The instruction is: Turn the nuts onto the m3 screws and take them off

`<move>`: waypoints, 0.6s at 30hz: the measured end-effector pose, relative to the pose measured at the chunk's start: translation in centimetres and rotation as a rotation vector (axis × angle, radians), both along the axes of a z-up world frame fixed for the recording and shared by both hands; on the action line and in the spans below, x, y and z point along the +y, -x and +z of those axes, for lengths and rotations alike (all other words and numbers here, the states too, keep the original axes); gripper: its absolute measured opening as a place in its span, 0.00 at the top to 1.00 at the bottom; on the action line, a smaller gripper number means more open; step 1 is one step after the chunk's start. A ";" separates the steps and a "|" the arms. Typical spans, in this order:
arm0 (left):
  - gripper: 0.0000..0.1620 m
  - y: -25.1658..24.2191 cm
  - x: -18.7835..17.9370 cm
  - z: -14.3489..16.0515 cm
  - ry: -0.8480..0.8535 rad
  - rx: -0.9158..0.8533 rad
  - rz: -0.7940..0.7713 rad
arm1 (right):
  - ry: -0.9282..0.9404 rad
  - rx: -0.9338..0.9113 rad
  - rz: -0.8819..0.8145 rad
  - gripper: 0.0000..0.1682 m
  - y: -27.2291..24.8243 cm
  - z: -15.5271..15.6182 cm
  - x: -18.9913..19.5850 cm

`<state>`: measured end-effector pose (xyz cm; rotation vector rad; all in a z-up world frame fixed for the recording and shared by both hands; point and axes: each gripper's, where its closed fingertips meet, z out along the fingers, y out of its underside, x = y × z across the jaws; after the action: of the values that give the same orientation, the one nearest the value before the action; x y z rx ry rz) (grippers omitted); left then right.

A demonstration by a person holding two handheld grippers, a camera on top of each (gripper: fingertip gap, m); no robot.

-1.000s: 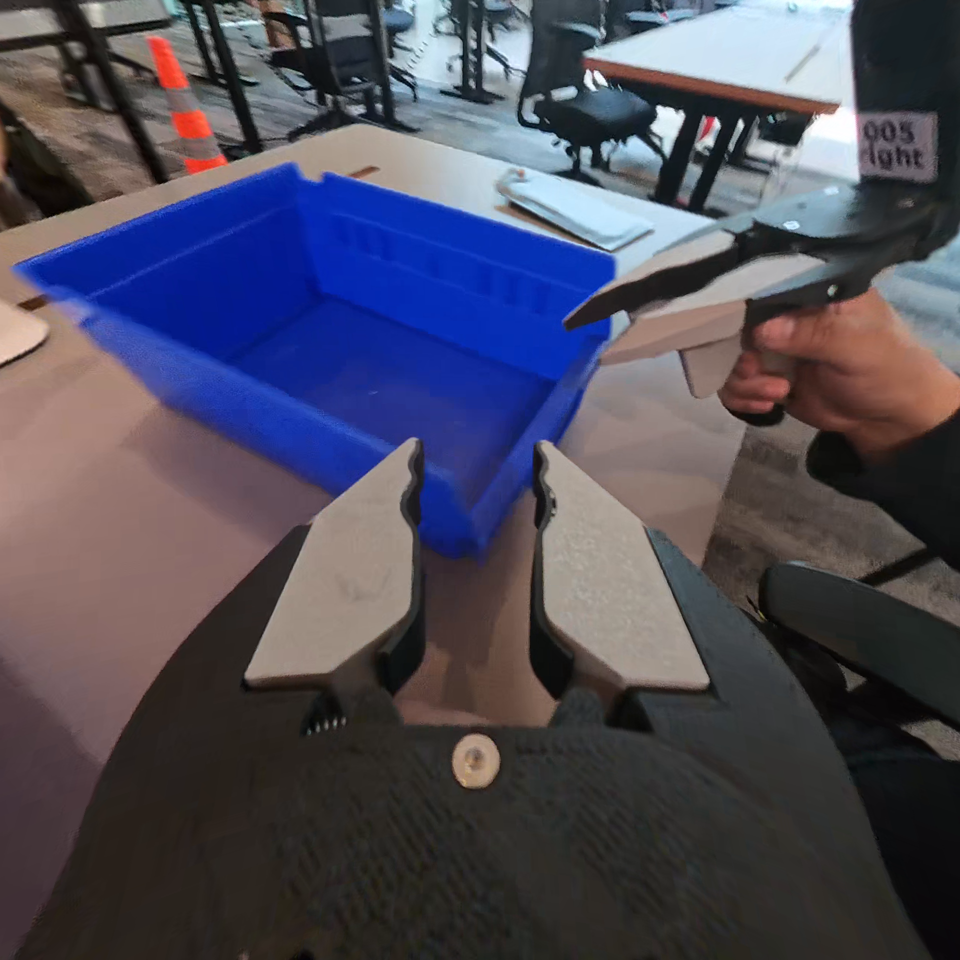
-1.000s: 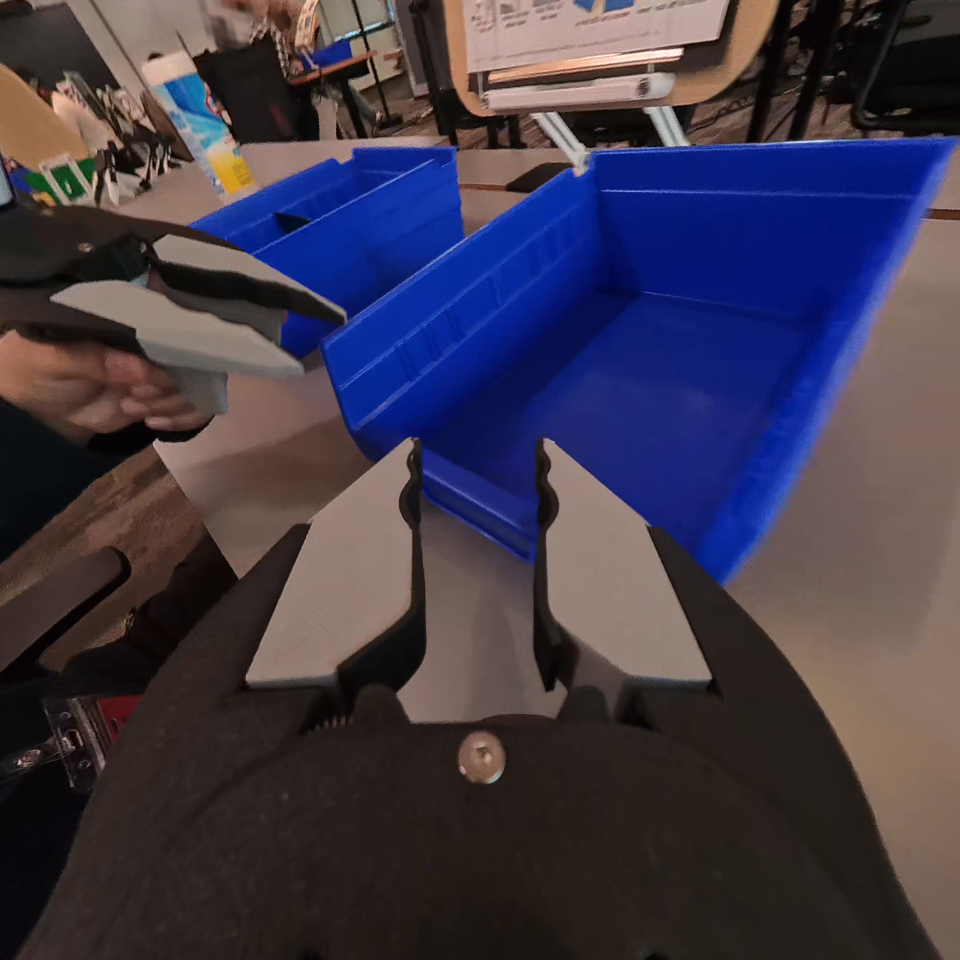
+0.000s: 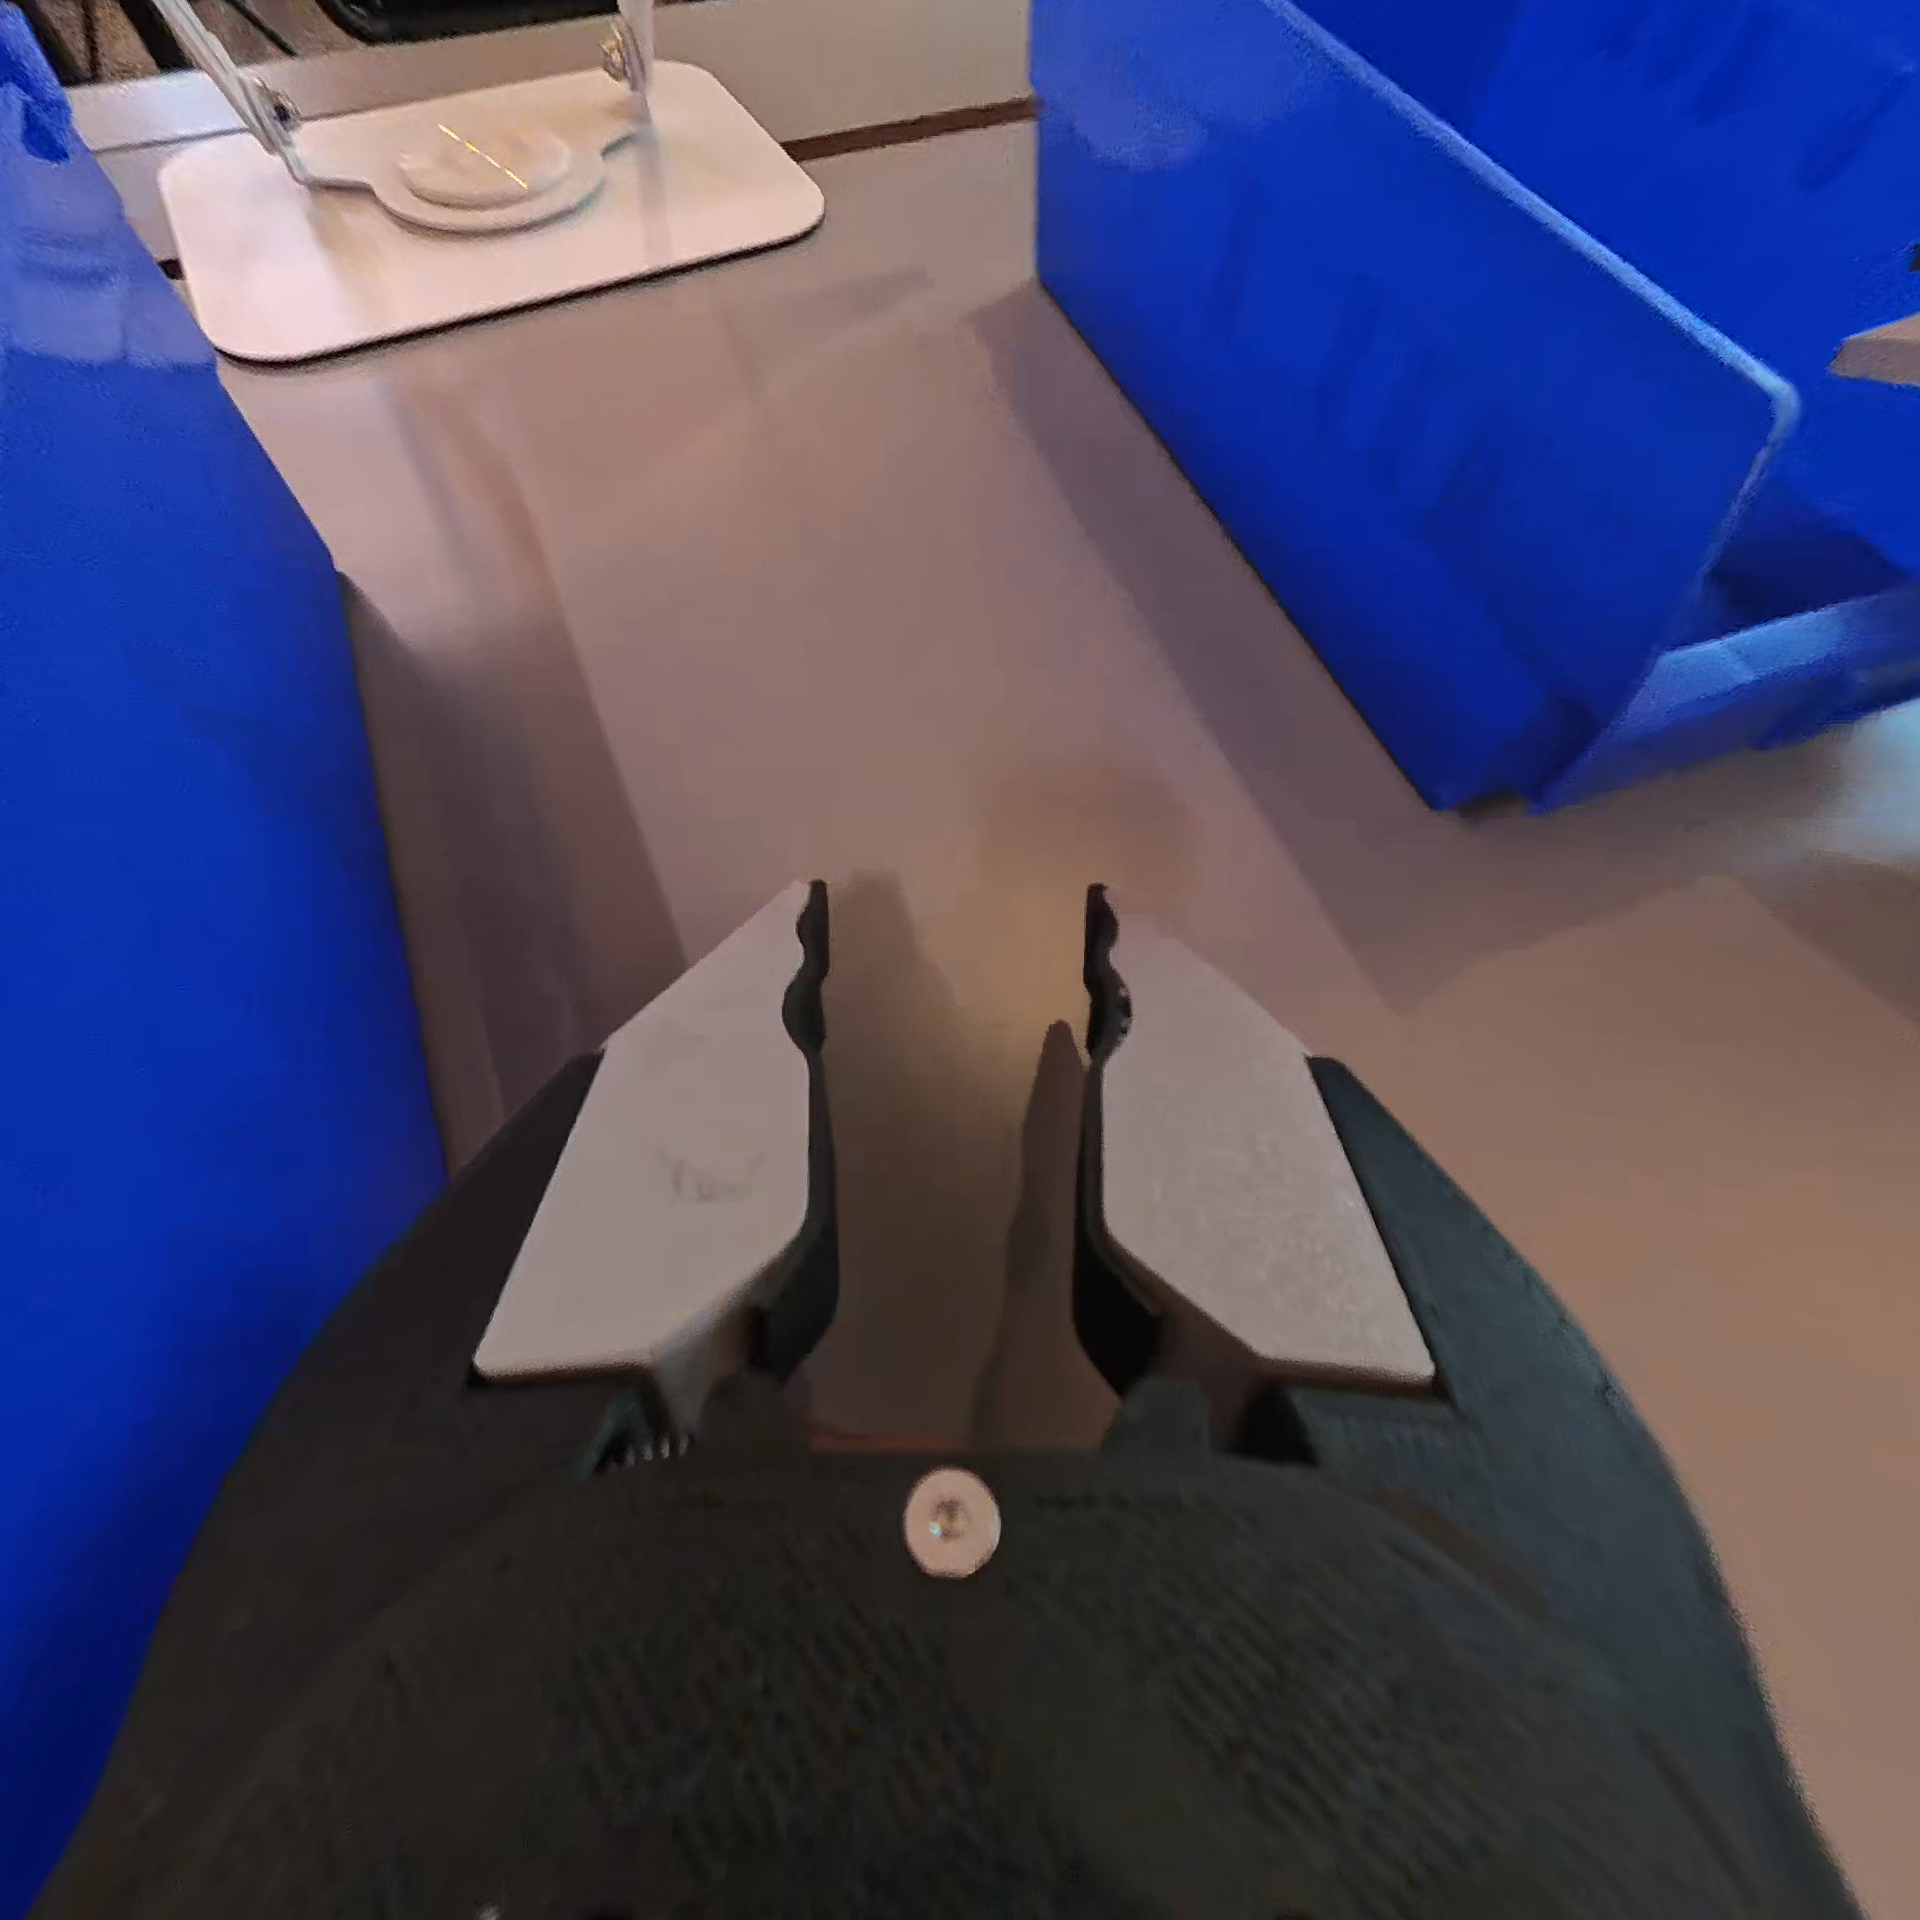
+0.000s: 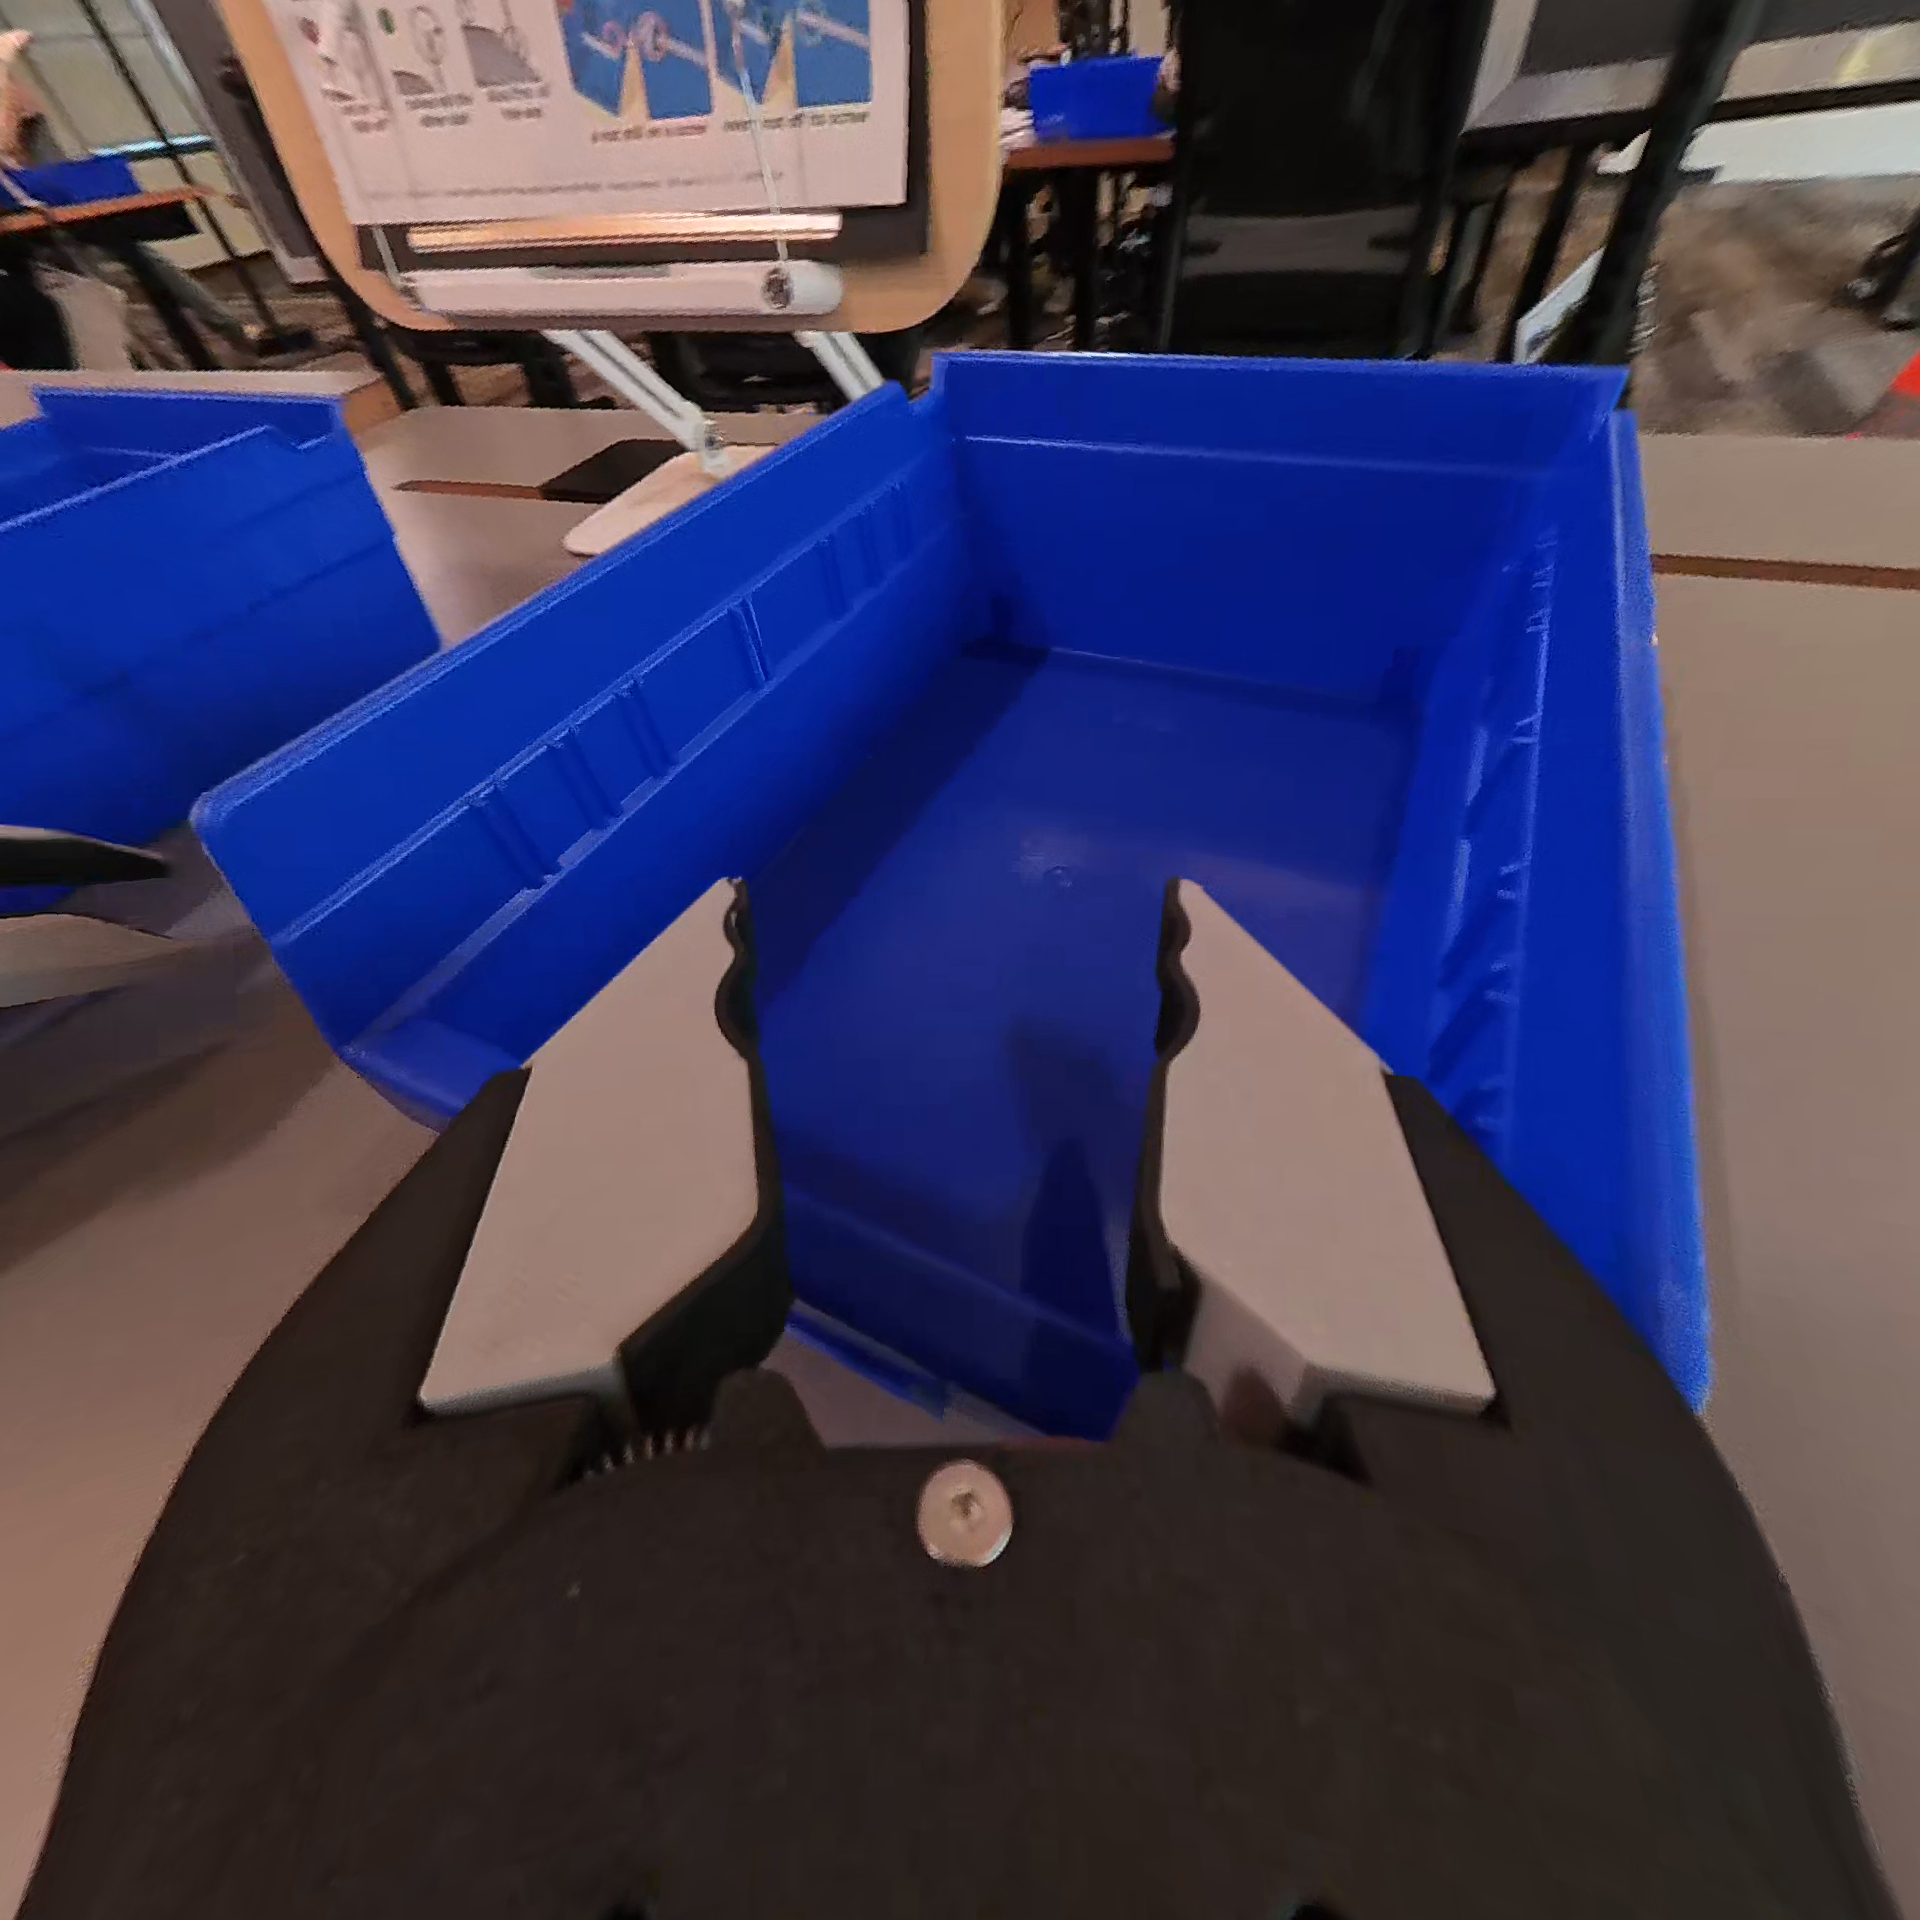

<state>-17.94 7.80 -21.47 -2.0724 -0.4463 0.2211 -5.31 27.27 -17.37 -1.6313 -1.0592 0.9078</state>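
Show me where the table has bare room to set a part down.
Bare table runs as a lane between the left blue bin and the right blue bin, ahead of the left gripper. Its far end is taken by a white stand base.

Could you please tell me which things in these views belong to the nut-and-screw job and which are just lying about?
Job:
left tongs, open, empty
right tongs, open, empty
two blue bins, near and left
No nuts or screws visible.

Lying about:
white stand base
instruction board
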 end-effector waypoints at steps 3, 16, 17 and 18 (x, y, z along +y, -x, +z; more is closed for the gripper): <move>0.70 0.8 0.3 0.7 -0.040 0.024 0.042 | -0.077 -0.015 -0.098 0.58 -0.8 0.3 1.4; 0.74 1.1 0.4 1.6 -0.114 0.011 0.040 | -0.107 0.074 -0.208 0.84 -3.3 1.7 2.7; 0.74 1.1 0.4 1.8 -0.124 0.017 0.040 | -0.102 0.075 -0.235 0.95 -3.9 1.7 3.2; 0.74 1.1 0.4 1.8 -0.125 0.020 0.037 | -0.104 0.069 -0.264 1.00 -4.4 1.7 3.6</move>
<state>-19.01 8.21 -19.68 -1.9393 -0.4746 0.2302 -0.87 30.90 -15.68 -1.5963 -0.8076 0.7162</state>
